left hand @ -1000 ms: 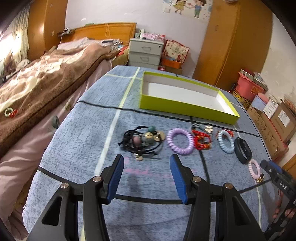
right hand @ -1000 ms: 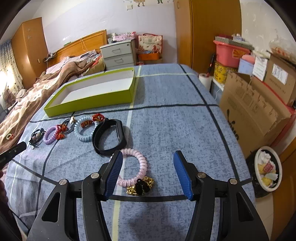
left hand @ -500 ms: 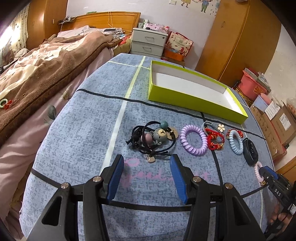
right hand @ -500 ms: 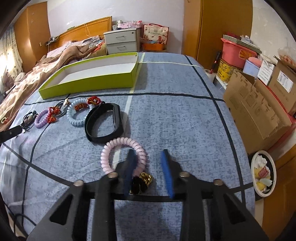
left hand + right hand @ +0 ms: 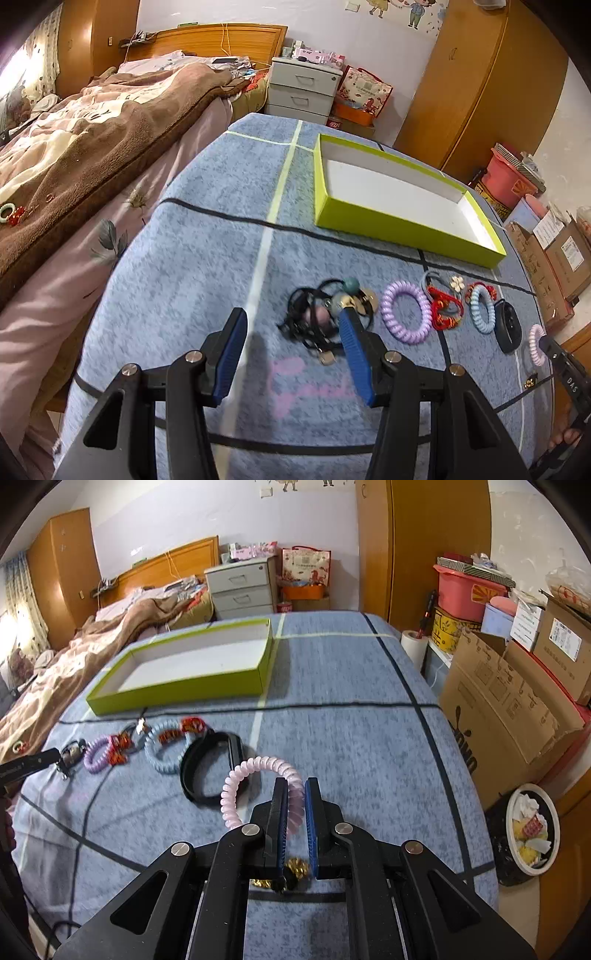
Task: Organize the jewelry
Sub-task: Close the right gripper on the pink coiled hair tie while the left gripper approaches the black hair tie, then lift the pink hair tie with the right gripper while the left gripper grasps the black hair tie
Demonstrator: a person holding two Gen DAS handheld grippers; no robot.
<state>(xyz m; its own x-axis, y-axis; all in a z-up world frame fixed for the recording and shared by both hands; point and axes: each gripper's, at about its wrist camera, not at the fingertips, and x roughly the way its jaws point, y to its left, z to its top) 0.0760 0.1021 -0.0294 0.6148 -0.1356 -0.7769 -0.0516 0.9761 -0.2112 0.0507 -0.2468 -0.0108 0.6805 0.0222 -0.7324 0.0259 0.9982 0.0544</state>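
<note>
Blue checked cloth is covering the bench (image 5: 332,716), and nearest, the right tongs (image 5: 295,805) are clamping the pink coil bracelet (image 5: 255,768) by its near rim. Left tongs (image 5: 291,354) are hanging wide beside the black hair-tie tangle (image 5: 314,317). Lifting slowly should be keeping the gold charm (image 5: 297,867) from swinging before the bracelet is crossing to the empty green box (image 5: 177,690) beyond.

Three coil bands: purple (image 5: 406,312), blue (image 5: 482,309), pink (image 5: 258,775). One black band (image 5: 210,764), one green box (image 5: 402,221), two claws (image 5: 291,334) (image 5: 295,805).

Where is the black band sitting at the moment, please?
In the right wrist view the black band lies left of centre on the blue cloth, between the pale blue coil bracelet and the pink coil bracelet.
</note>
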